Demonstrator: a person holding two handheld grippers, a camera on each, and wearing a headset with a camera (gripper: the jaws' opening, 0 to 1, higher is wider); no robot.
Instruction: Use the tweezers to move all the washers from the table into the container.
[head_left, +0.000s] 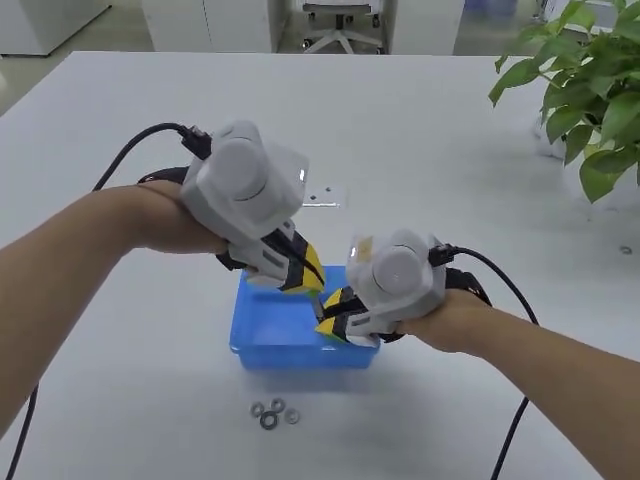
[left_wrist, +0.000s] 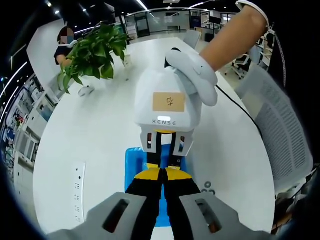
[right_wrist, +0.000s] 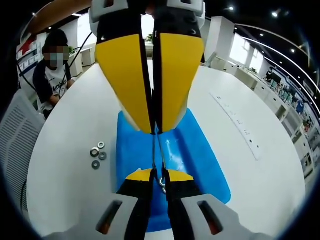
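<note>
Reading the thin tweezers (right_wrist: 156, 150) is hard: a hairline btwn the L gripper (right_wrist: 155, 127), jaws pressed together on one end, and the R gripper (right_wrist: 160, 178), jaws nearly meeting round the other end, clamped or not I cannot tell. Both hang over the blue container (head_left: 285, 345), its far rim hidden behind them in head view. Washers (head_left: 274, 412) lie clustered on the table (head_left: 120, 400) near the container's near wall, w/ open tabletop all round and a plant (head_left: 590, 100) well apart at the R edge.
</note>
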